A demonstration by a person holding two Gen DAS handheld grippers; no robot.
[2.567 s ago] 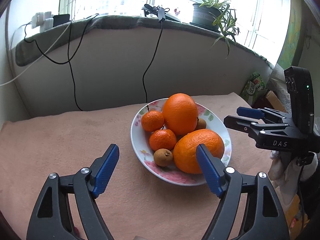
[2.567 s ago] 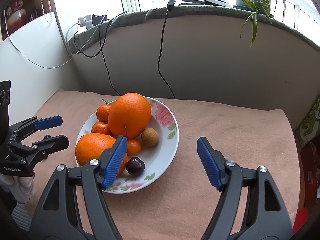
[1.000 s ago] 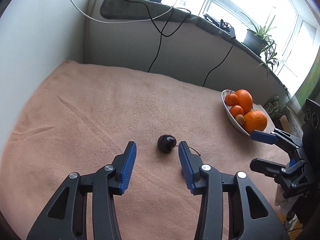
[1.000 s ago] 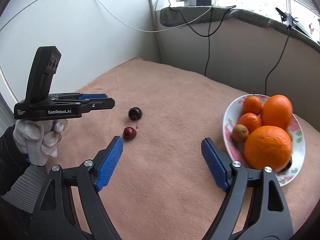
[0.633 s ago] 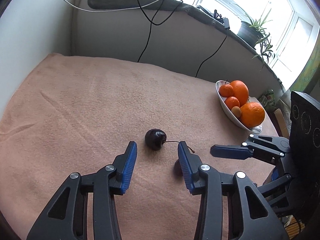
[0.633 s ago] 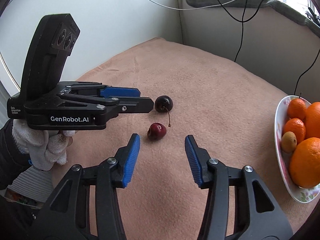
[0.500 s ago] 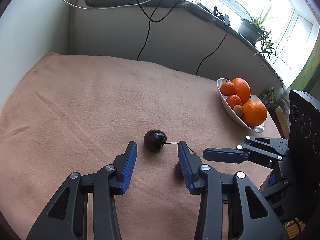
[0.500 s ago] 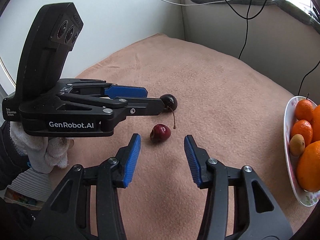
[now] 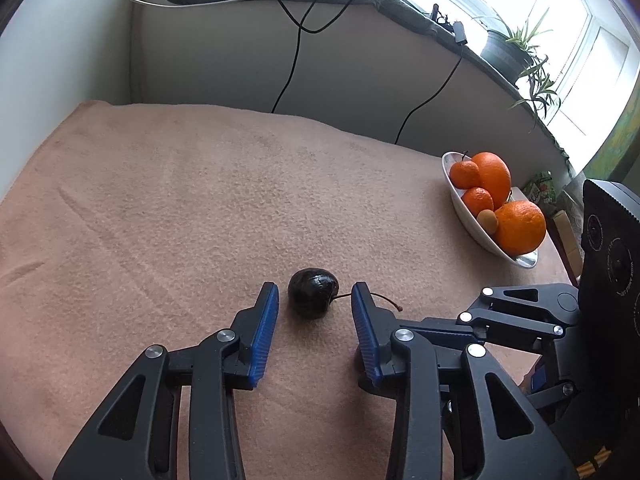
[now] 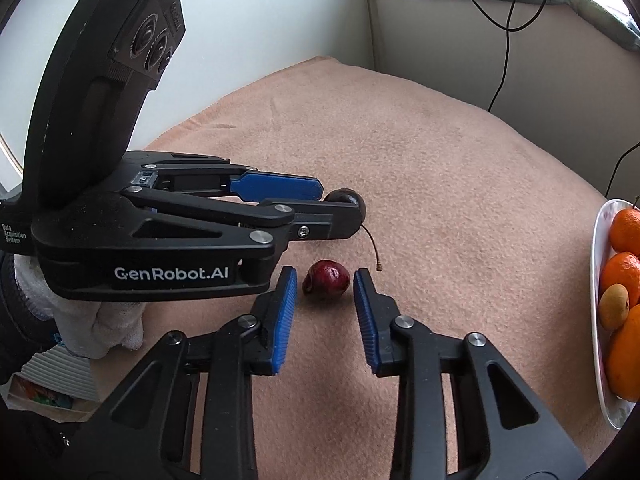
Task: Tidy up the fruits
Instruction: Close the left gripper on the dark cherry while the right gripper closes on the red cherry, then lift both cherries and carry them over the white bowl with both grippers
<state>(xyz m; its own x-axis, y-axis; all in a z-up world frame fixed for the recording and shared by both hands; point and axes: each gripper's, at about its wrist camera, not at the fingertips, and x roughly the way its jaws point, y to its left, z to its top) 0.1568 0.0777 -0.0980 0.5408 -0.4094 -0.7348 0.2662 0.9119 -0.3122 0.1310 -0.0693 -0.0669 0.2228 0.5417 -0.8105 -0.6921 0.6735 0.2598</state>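
A dark cherry (image 9: 313,292) with a stem lies on the pink blanket (image 9: 192,200); my left gripper (image 9: 314,312) is open with its blue pads on either side of it, not touching. In the right wrist view the same cherry (image 10: 352,199) peeks past the left gripper's fingers (image 10: 276,188). A red cherry (image 10: 326,276) lies between the pads of my open right gripper (image 10: 325,284), apart from both. The white flowered plate (image 9: 472,224) holds oranges (image 9: 520,227), tangerines and a small brown fruit at the right.
A grey upholstered ledge (image 9: 360,52) with hanging black cables (image 9: 288,68) runs along the back. A potted plant (image 9: 508,56) stands on the sill. The white wall (image 10: 260,20) borders the blanket's left side. The plate's edge (image 10: 598,280) shows at far right in the right wrist view.
Both grippers have moved down and forward, each now straddling its cherry. The jaws of both have narrowed from their earlier wide opening. The cherries have not moved.
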